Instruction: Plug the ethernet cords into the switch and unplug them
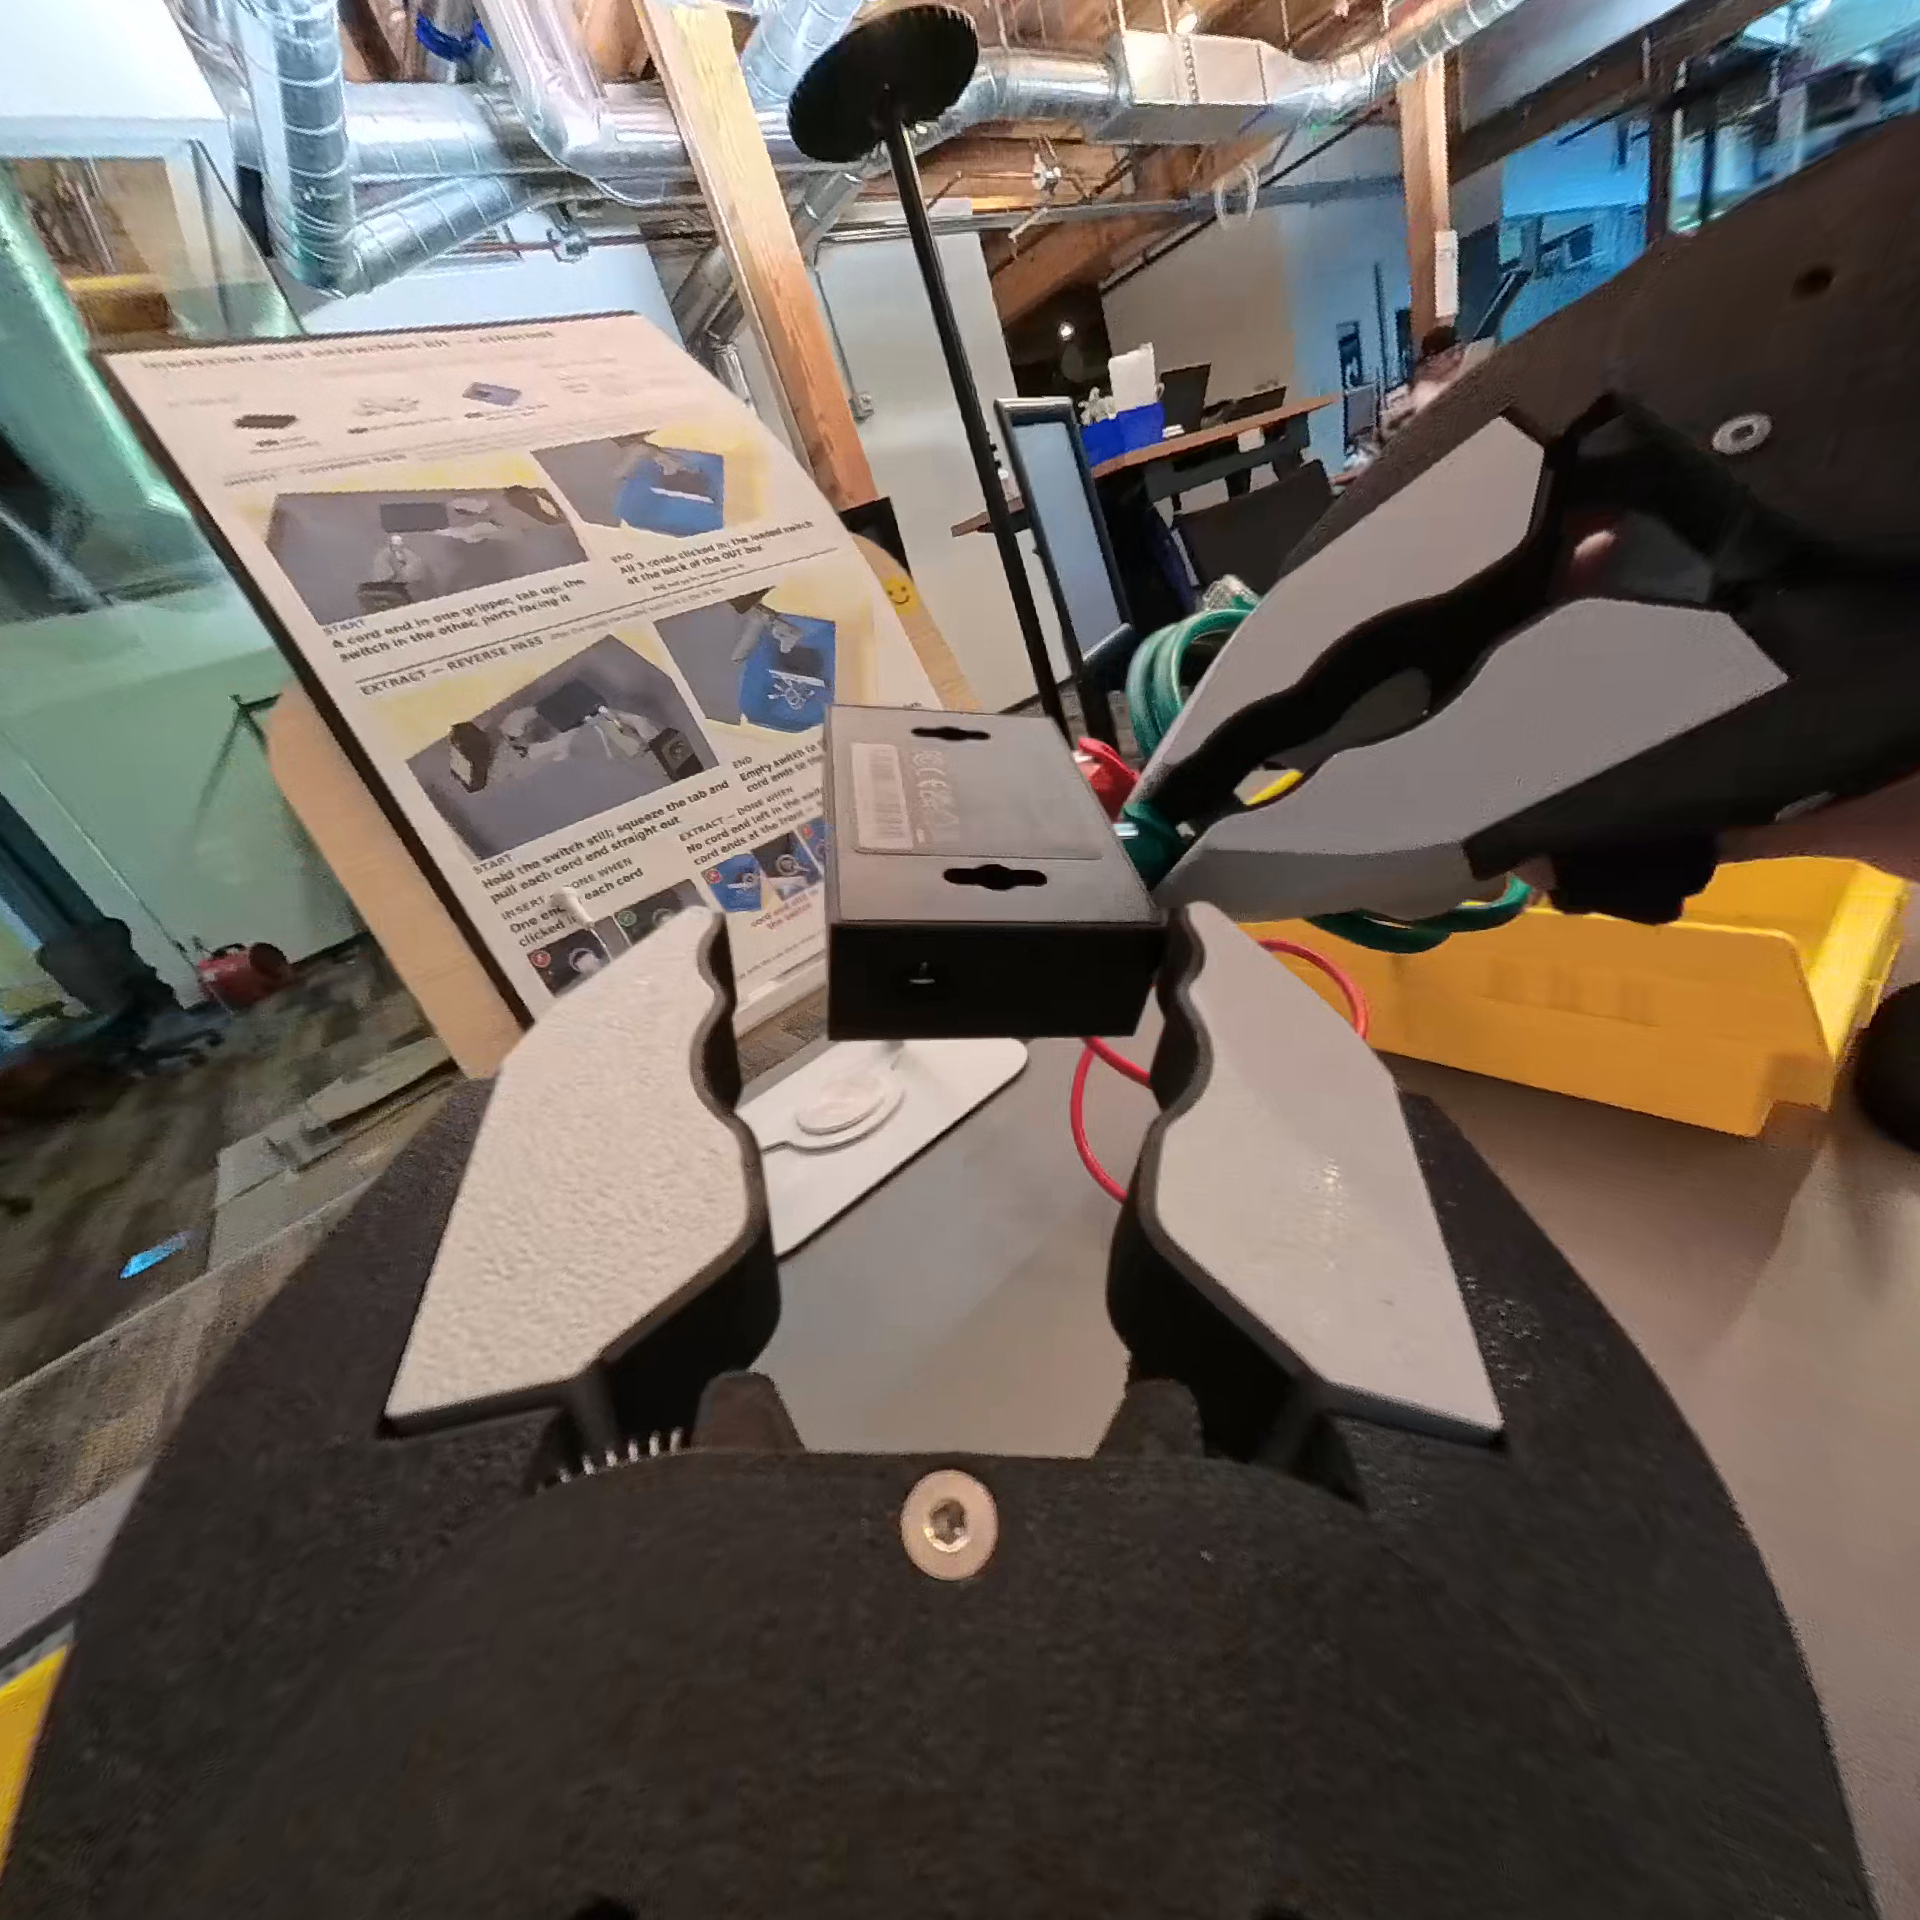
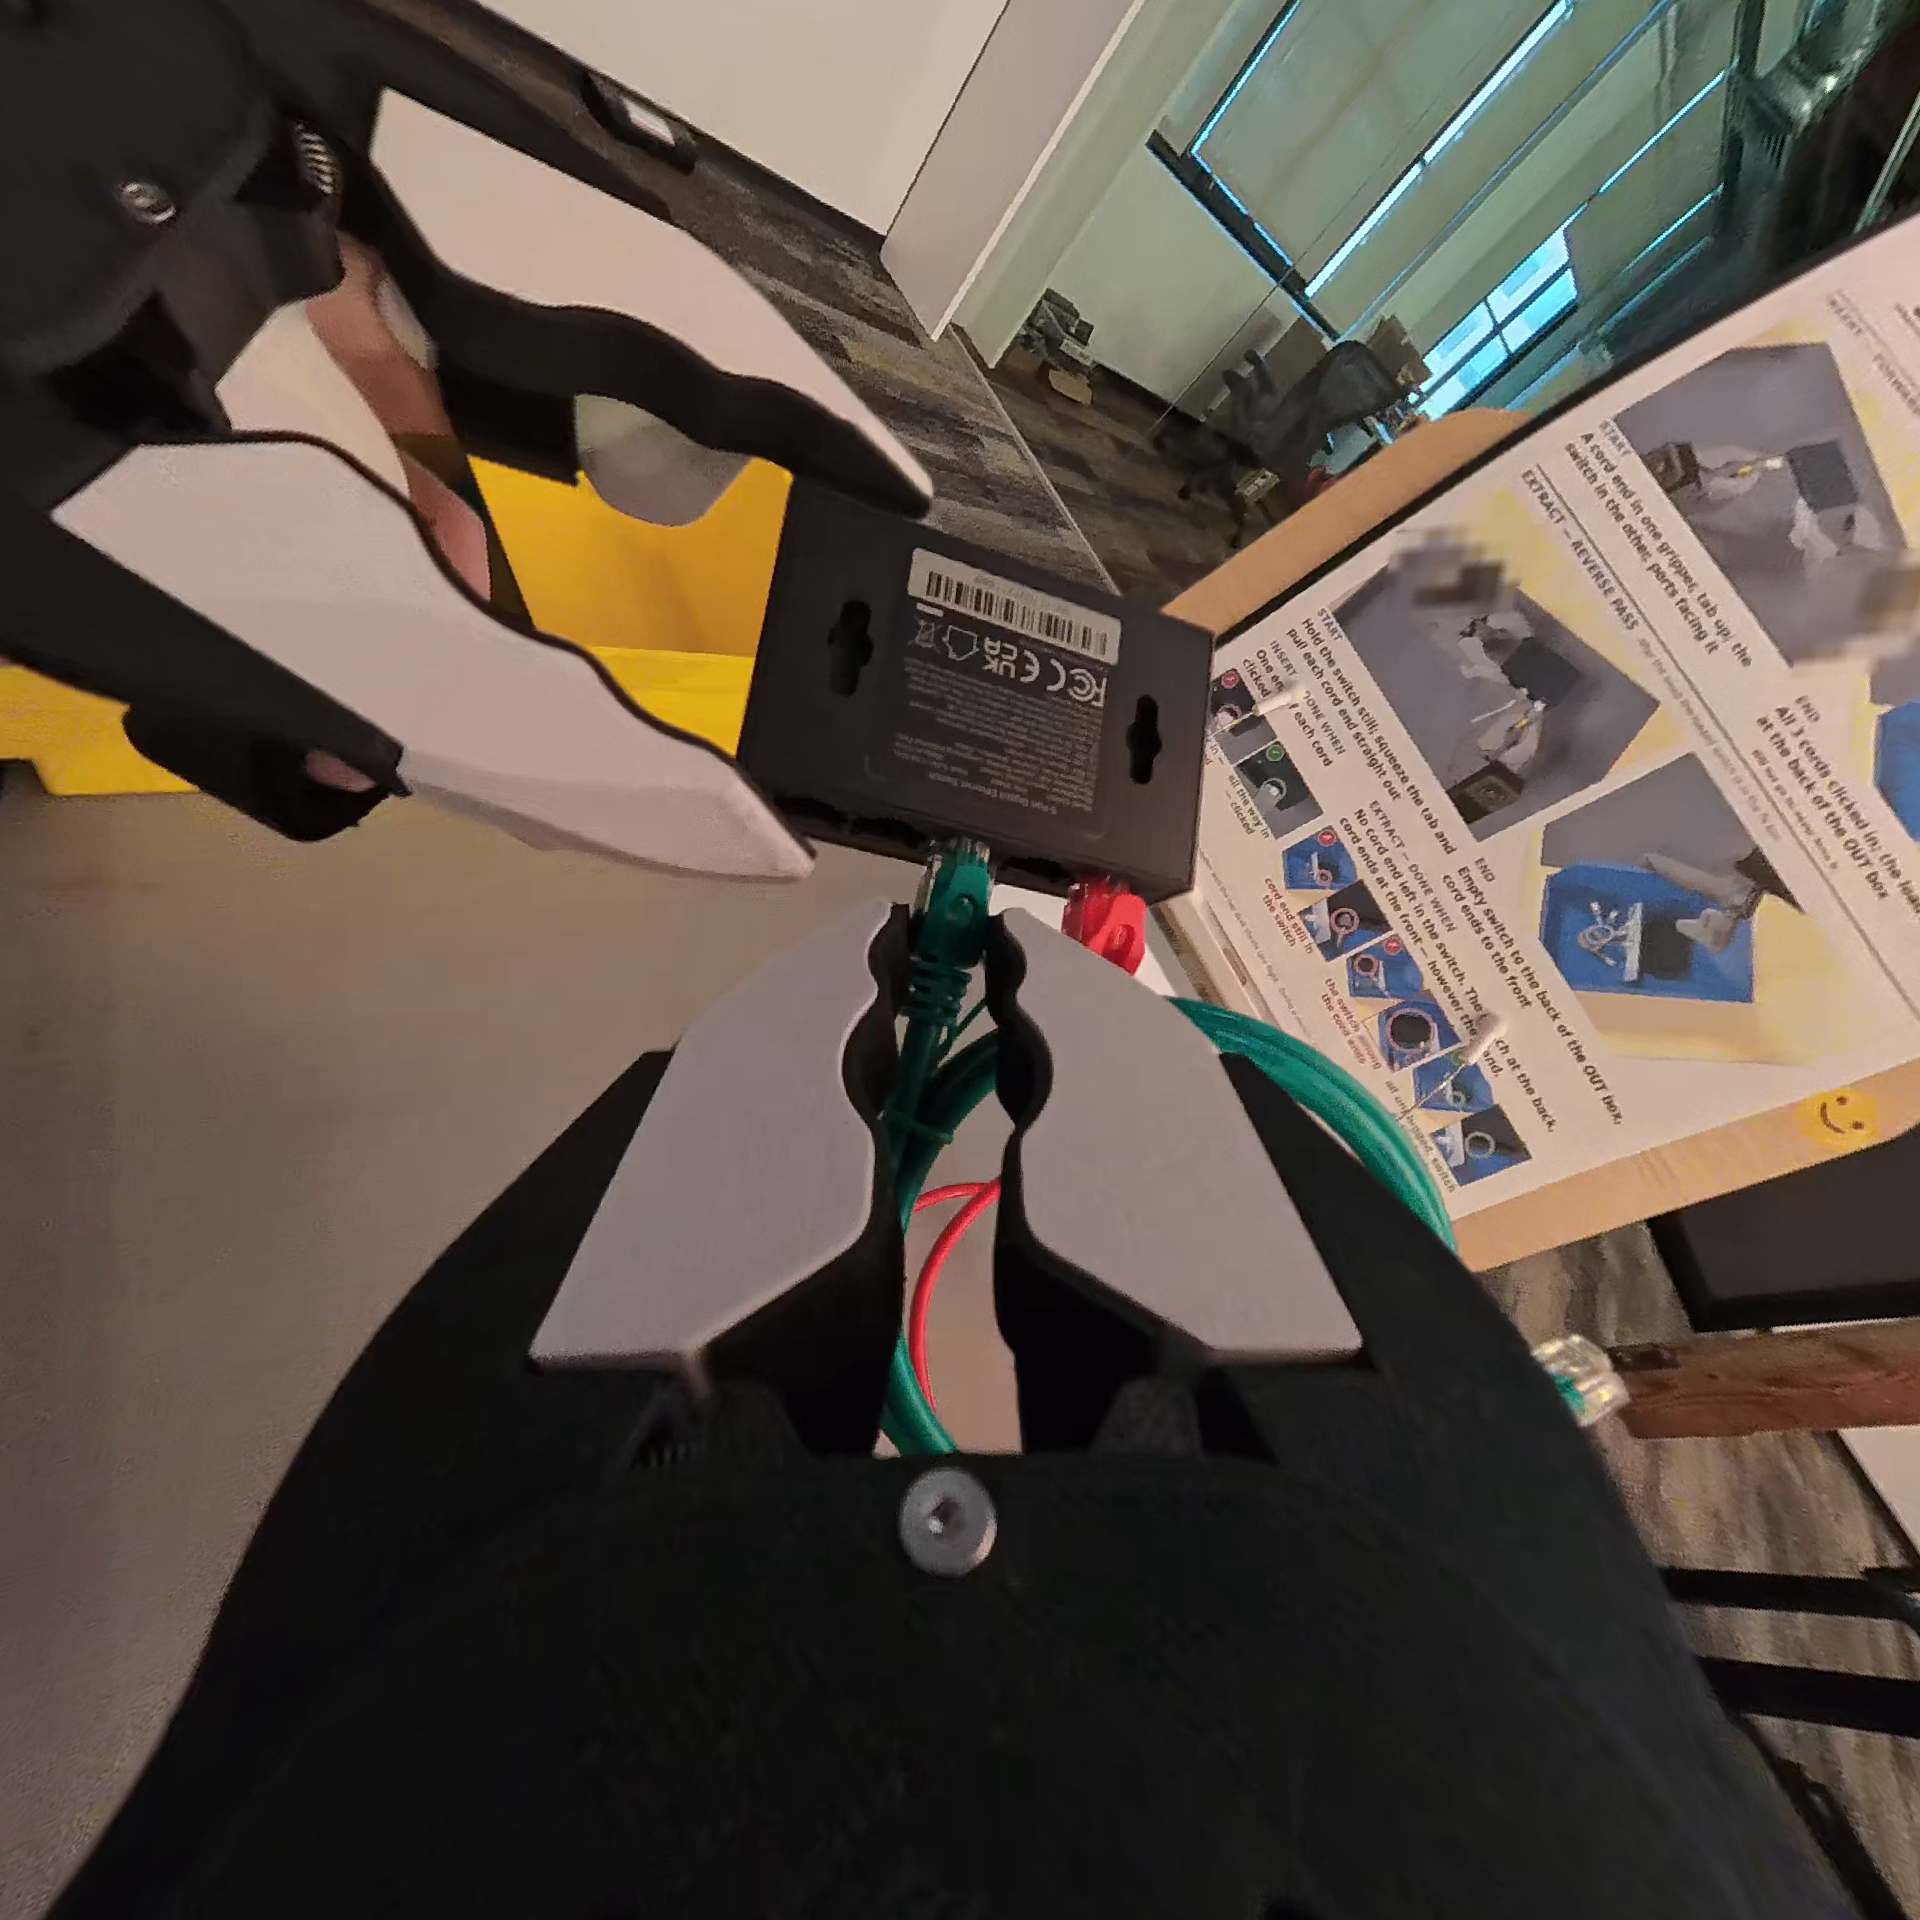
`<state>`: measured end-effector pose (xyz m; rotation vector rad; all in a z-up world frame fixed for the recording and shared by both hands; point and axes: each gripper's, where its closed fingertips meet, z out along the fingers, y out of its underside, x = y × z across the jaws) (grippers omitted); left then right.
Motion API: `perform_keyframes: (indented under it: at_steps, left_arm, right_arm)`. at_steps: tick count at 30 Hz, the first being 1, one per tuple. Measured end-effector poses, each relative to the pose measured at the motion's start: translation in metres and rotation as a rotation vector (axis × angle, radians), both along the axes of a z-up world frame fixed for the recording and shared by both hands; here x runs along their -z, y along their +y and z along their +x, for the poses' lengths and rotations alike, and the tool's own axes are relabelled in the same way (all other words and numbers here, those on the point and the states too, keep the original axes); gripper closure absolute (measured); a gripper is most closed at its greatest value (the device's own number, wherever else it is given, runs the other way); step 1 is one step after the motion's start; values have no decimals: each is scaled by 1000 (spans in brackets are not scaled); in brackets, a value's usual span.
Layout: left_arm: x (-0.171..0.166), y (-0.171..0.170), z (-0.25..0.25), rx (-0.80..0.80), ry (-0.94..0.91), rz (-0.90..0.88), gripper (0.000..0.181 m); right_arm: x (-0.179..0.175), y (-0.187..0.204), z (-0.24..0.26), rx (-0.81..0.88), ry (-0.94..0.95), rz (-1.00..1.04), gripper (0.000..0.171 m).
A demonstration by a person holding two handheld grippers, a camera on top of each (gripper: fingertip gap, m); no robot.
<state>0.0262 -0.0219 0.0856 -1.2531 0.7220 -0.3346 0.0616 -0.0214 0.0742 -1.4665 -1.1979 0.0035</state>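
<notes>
The black switch [image 1: 987, 831] hangs in the air, label side up, held at its two ends by my left gripper [image 1: 951, 935]. It also shows in the right wrist view [image 2: 977, 707], between the left gripper's fingers [image 2: 582, 727]. My right gripper [image 2: 948, 920] is shut on the green plug [image 2: 951, 914], which sits in a port of the switch. A red plug [image 2: 1107, 914] sits in a port beside it. In the left wrist view the right gripper [image 1: 1153, 831] reaches the switch's far side from the right; the ports are hidden there.
A yellow bin [image 1: 1558, 997] stands on the grey table [image 1: 1662, 1299] at the right. An instruction board [image 1: 520, 644] leans behind the switch. A black pole stand rises from a white base [image 1: 883, 1122]. Coiled green cord [image 2: 1330, 1081] and red cord [image 2: 935, 1247] hang below.
</notes>
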Motion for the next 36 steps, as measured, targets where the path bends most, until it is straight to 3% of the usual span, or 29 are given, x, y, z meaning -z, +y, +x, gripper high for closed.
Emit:
perform_keyframes:
  at_steps: [5,7,17,26,30,36]
  left_arm:
    - [8,2,5,-21,39,-4,105]
    - [6,1,5,-32,29,22,119]
    - [-7,-8,2,-124,75,169,119]
    - [-13,-14,2,-112,94,212,119]
    - [-10,-11,0,-96,99,170,119]
    - [-8,-5,-5,-193,181,236,119]
  right_arm:
    - [3,-2,-5,-9,-16,16,157]
    - [4,-2,-6,-4,-31,29,157]
    - [3,-5,-10,-41,-17,40,155]
    - [-2,-11,-13,-107,72,-33,157]
    - [-3,-10,-14,-84,44,41,157]
    - [-5,-9,-14,-54,10,100,157]
